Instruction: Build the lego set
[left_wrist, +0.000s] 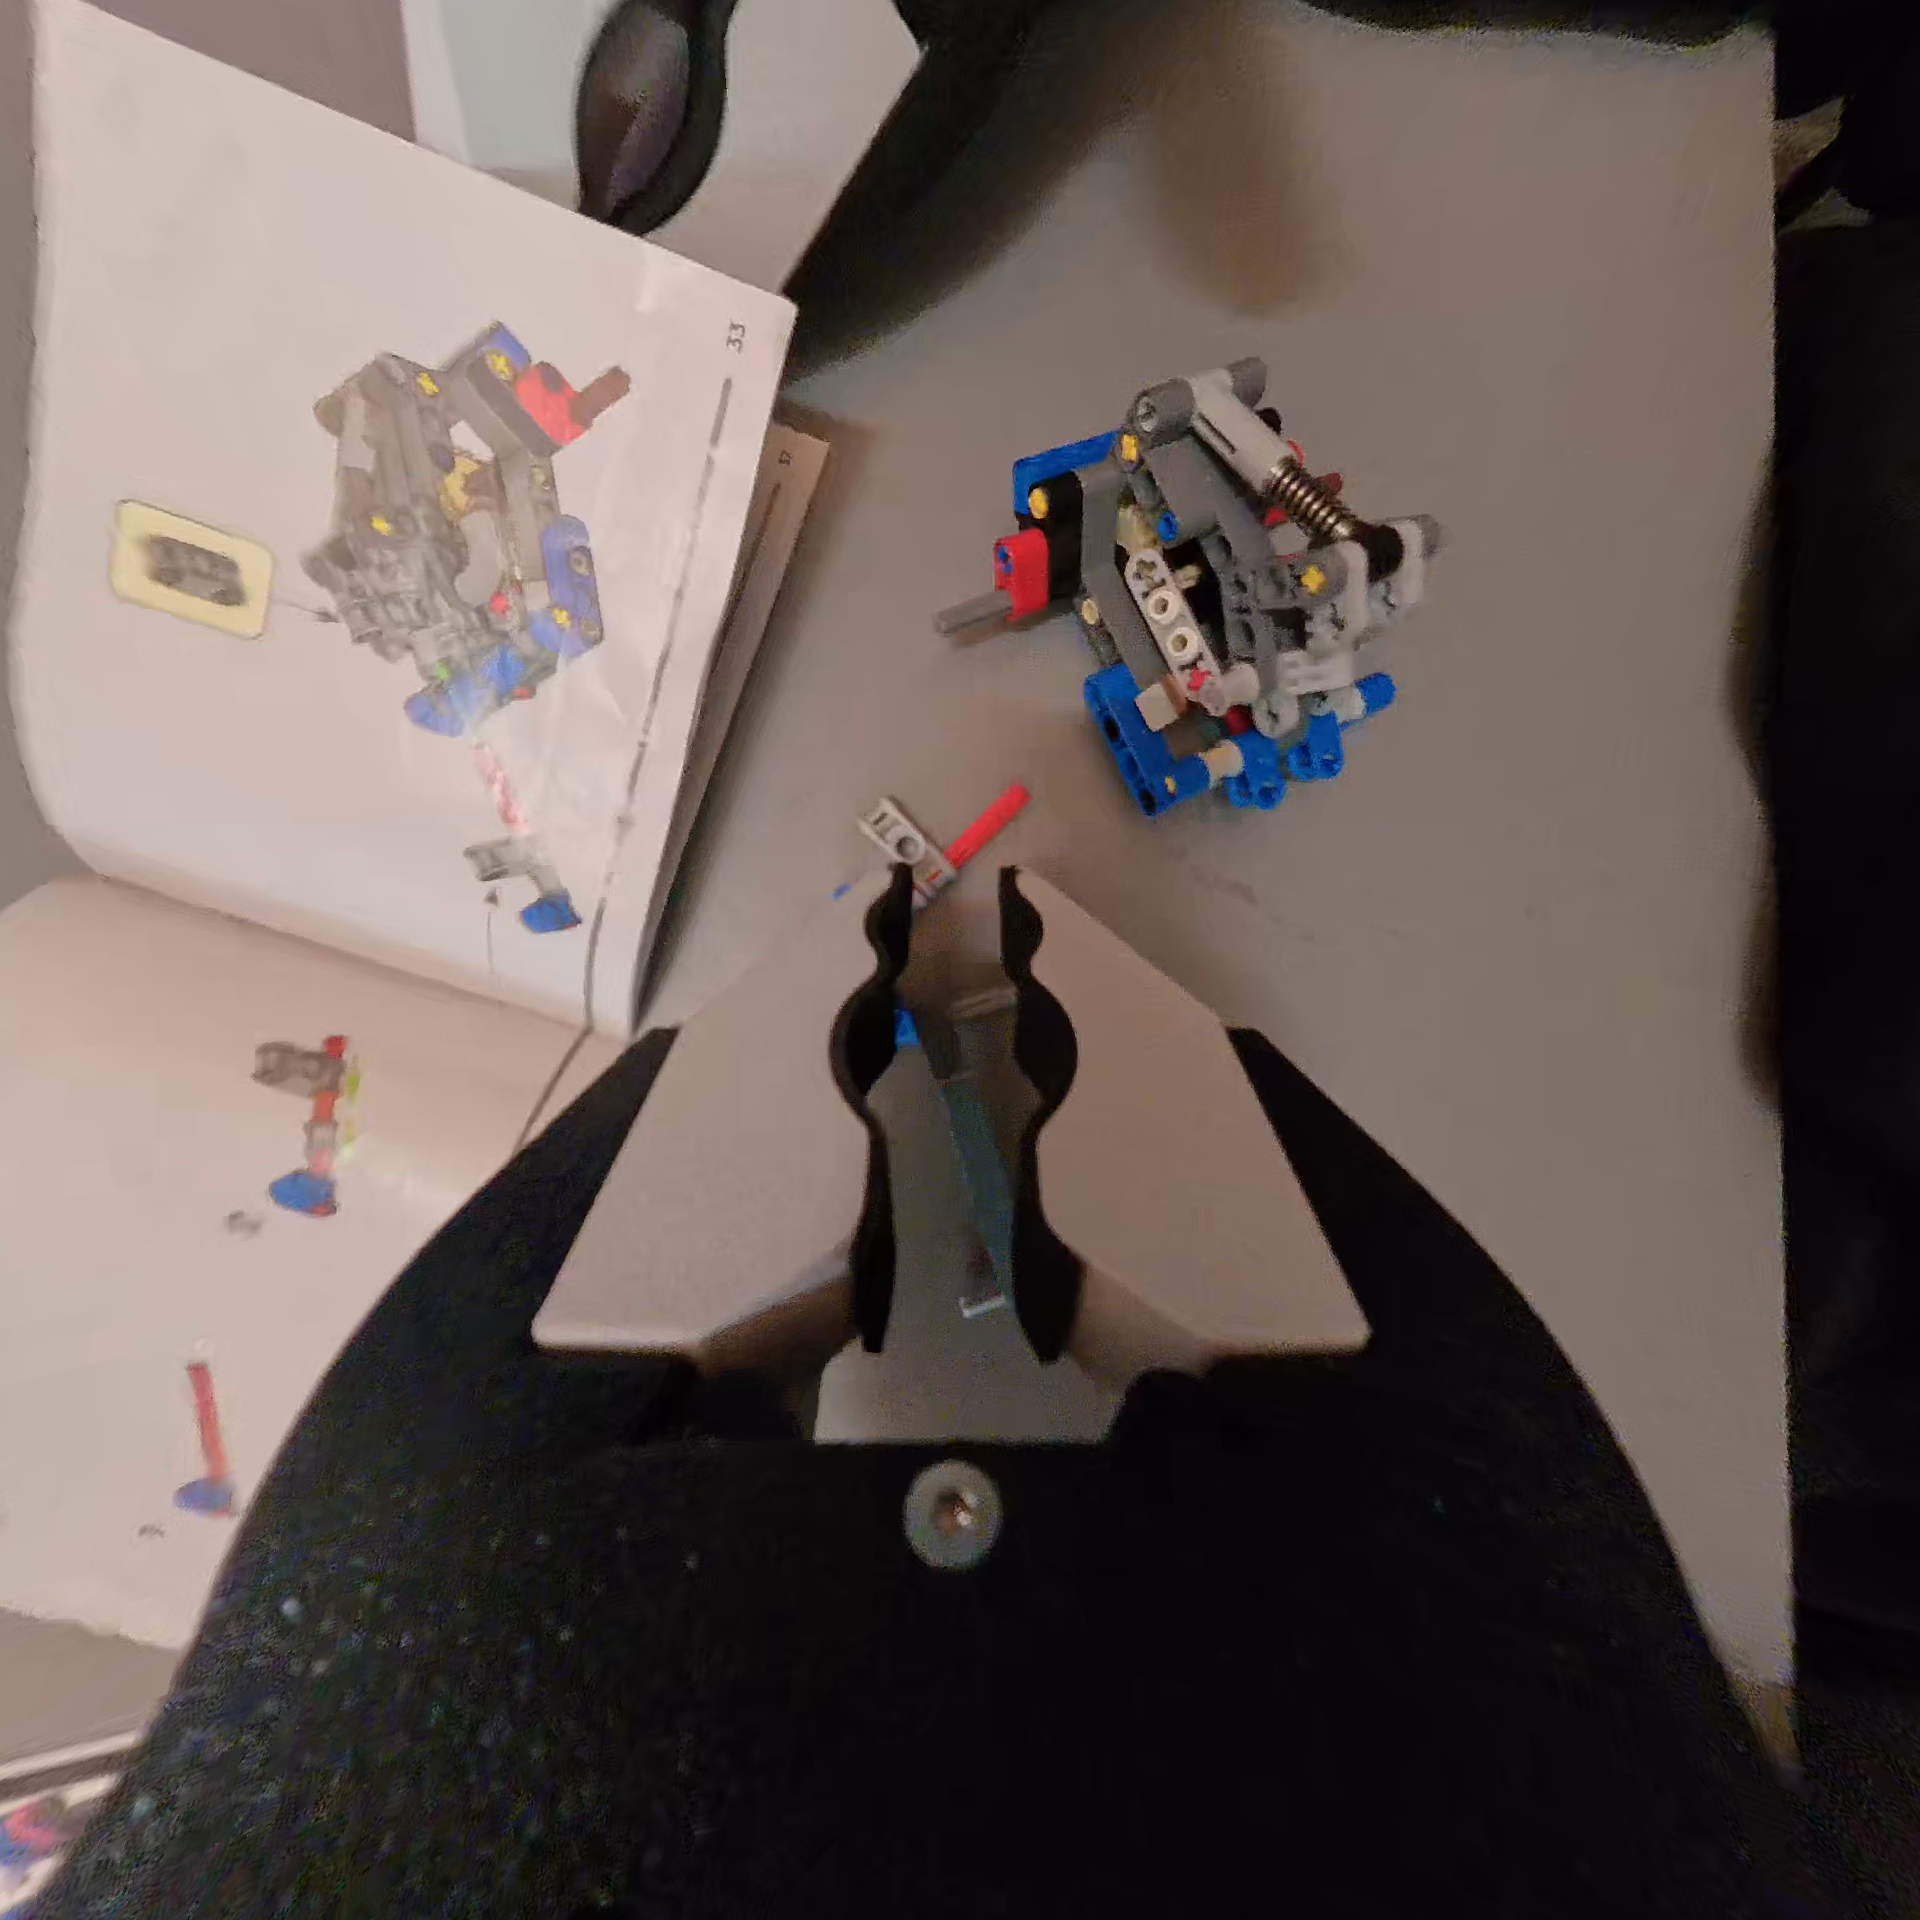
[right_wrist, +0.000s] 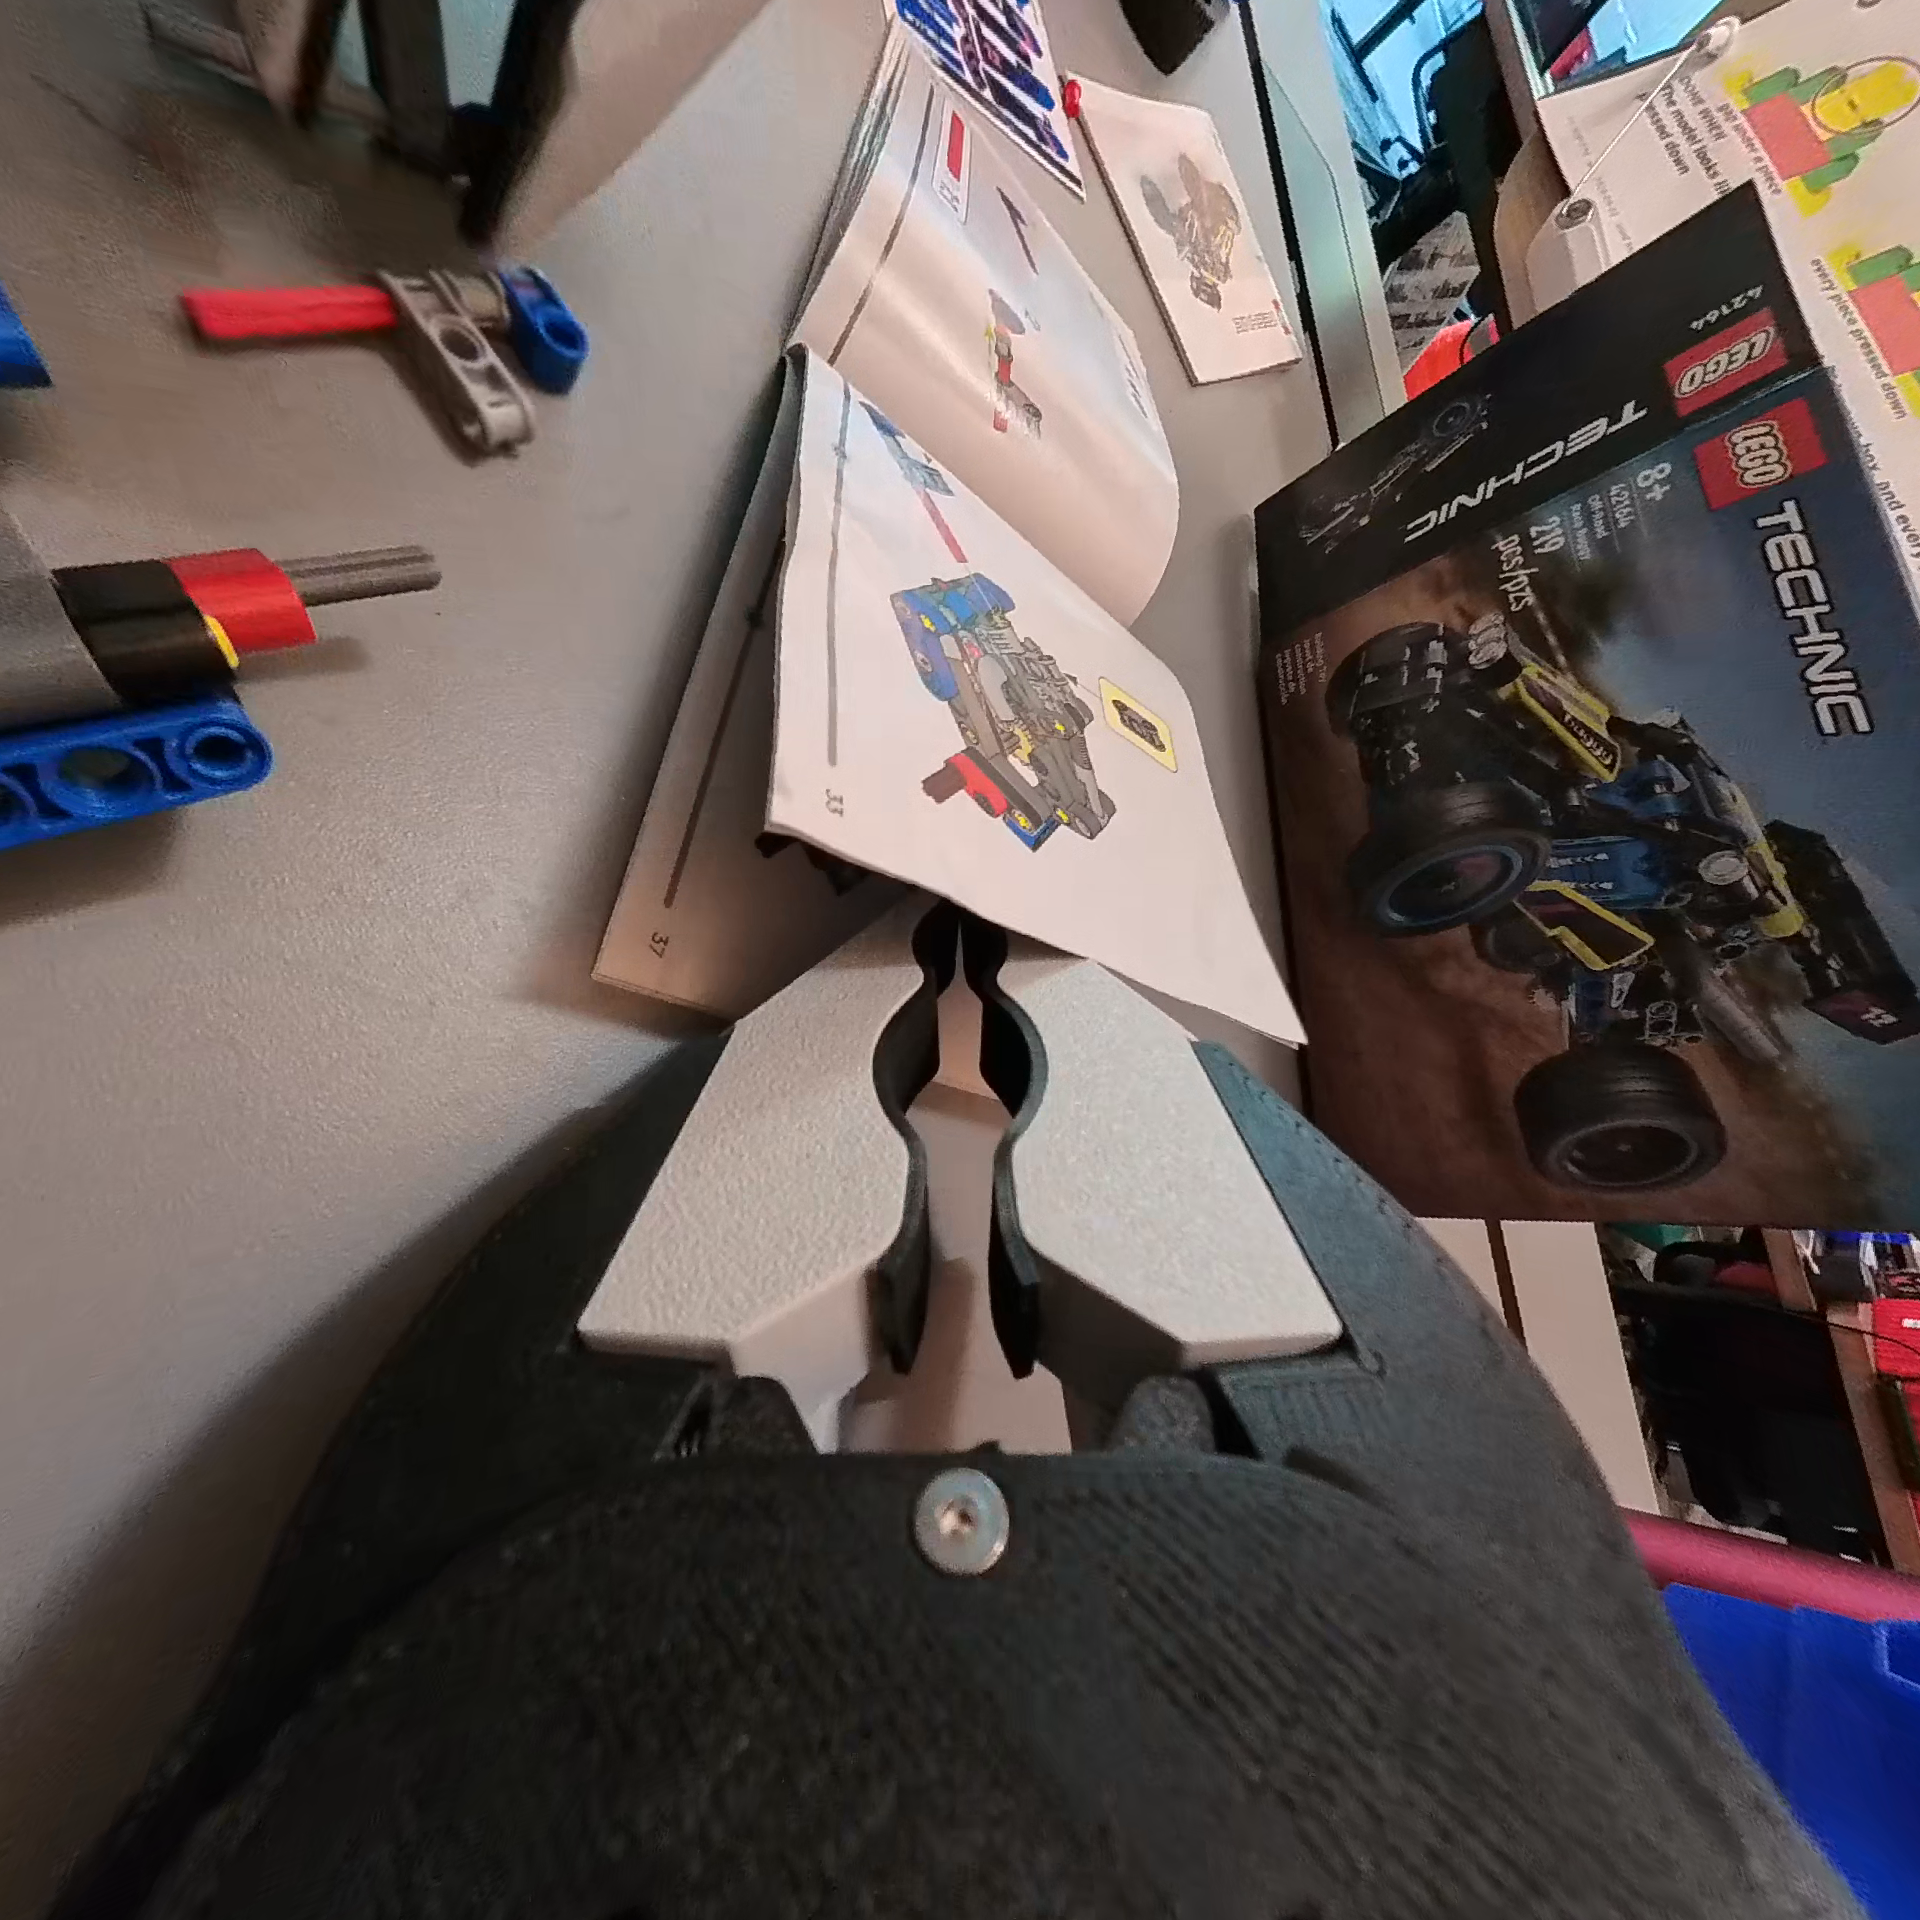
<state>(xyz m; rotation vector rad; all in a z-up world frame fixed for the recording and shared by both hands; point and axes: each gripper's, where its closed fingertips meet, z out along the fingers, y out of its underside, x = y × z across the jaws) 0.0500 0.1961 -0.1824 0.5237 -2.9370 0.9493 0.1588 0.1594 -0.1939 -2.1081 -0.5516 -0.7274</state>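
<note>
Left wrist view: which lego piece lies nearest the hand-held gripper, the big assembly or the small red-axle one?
The small red-axle piece, right at the left hand-held gripper tips; the big assembly sits farther off.

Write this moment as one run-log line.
left gripper: open over red-axle grey-connector subassembly | right gripper: shut on white instruction booklet page | blue-grey Lego model: on grey table

Blue studded lego beam (right_wrist: 125, 774) cut by left edge in right wrist view. Small grey-red-blue lego subassembly (left_wrist: 940, 836) partly hidden behind left gripper's fingers (left_wrist: 894, 935). Open white instruction booklet (left_wrist: 343, 623) blurred.
</note>
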